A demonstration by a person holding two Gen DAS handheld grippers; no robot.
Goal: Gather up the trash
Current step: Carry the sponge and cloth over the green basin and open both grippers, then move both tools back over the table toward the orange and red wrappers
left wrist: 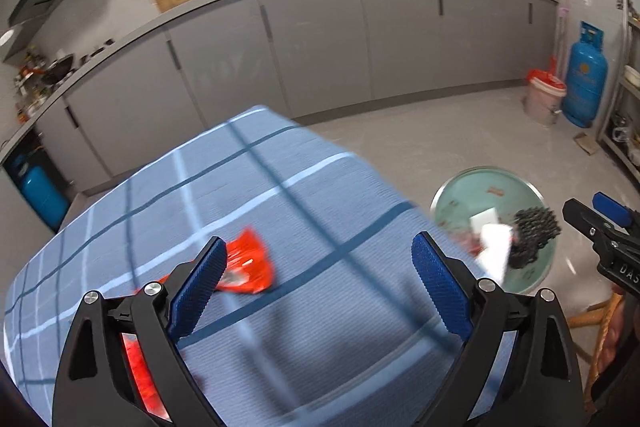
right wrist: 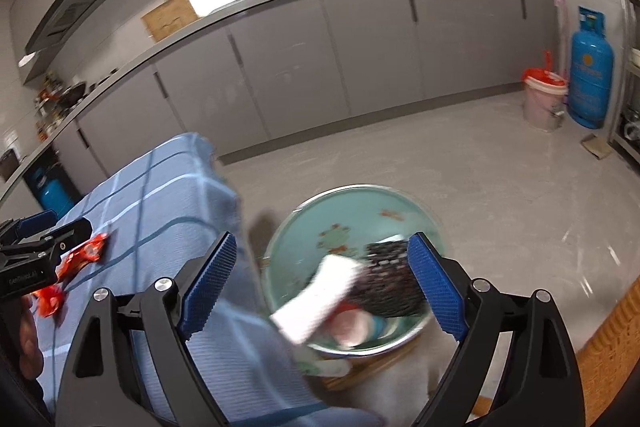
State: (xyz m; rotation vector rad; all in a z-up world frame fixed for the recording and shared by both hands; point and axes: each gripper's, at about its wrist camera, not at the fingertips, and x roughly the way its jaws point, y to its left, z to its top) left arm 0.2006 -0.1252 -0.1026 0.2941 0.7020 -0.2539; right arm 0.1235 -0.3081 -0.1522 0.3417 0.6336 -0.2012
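A red snack wrapper (left wrist: 248,265) lies on the blue checked tablecloth (left wrist: 304,195). My left gripper (left wrist: 320,283) is open and empty above the cloth, the wrapper by its left finger. More red wrapper (left wrist: 138,359) shows under the left finger. A pale green basin (right wrist: 348,223) stands beside the table and holds a white paper (right wrist: 320,297), a black patterned wrapper (right wrist: 390,279) and other trash. My right gripper (right wrist: 322,283) is open and empty above the basin. It also shows in the left wrist view (left wrist: 600,223). The wrappers (right wrist: 82,255) show in the right wrist view.
Grey kitchen cabinets (left wrist: 320,39) run along the back. A blue gas cylinder (left wrist: 584,75) and a pink bin with a red bag (left wrist: 544,95) stand at the right wall. A wooden stool (right wrist: 360,367) bears the basin. A metal rack (left wrist: 628,87) stands at far right.
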